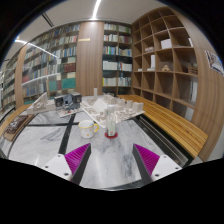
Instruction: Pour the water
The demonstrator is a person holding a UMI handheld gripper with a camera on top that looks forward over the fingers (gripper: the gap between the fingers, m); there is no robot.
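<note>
Tool (112, 158) sits low centre of the frame, its two fingers spread wide with nothing between them; the magenta pads (77, 155) show on the inner faces, one lower left and one lower right. Fingers hover above a pale, marble-patterned bench (110, 165) with a dark frame line along its edges.

Just beyond the fingers, near the middle of the frame, stands a cluster of small white vessels (100, 118): what looks like a white jug or cup shape on the left of the group and a smaller white cup to its right, with some red marking at the base. Detail is too small to tell which piece holds water, or whether the pieces touch. The cluster is apart from the tool, not gripped.

Right of the bench, a light wooden bench seat (165, 120) runs toward the far wall. Upper right of the frame holds a wooden cubby shelf (165, 55) with scattered small items. Upper left and centre show tall bookshelves (55, 60) packed with books. At mid left, dark boxy objects (60, 102) rest on the bench's far side.
</note>
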